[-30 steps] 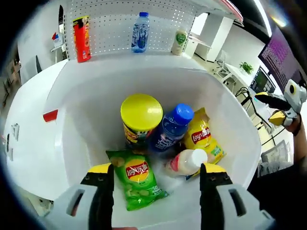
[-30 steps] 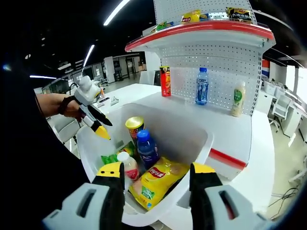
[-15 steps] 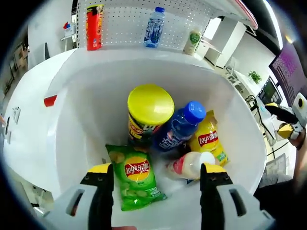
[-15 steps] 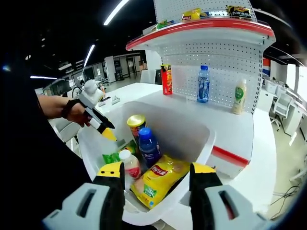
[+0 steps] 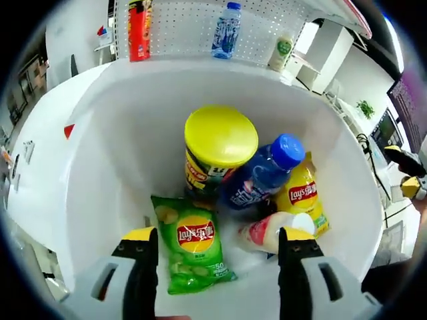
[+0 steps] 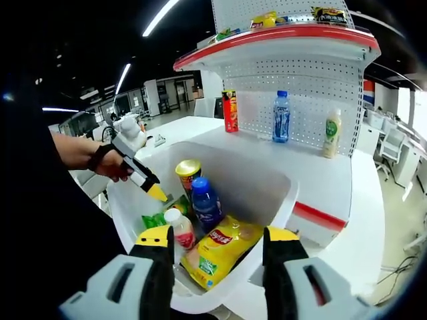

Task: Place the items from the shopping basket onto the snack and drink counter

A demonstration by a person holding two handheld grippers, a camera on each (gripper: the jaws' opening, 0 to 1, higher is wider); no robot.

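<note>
A white shopping basket (image 5: 100, 173) holds a yellow-lidded chip can (image 5: 220, 137), a blue-capped bottle (image 5: 263, 177), a yellow Lay's bag (image 5: 303, 197), a green Lay's bag (image 5: 193, 243) and a small white-capped drink bottle (image 5: 273, 230). My left gripper (image 5: 219, 235) hangs open just above the green bag and the small bottle. From the right gripper view, the left gripper (image 6: 155, 192) points down over the basket's near-left rim (image 6: 127, 200). My right gripper (image 6: 219, 235) is open in front of the basket, over the yellow bag (image 6: 223, 250). It also shows at the left view's right edge (image 5: 403, 172).
The white counter (image 6: 313, 170) behind the basket carries a red box (image 6: 230, 110), a water bottle (image 6: 281, 117) and a green-labelled bottle (image 6: 329, 133) against a pegboard. A red-edged upper shelf (image 6: 280, 33) with snacks hangs above. A person's hand (image 6: 100, 160) holds the left gripper.
The left gripper has dropped lower and nearer the basket's rim, so the basket's contents look larger in its view. The right gripper has hardly moved.
</note>
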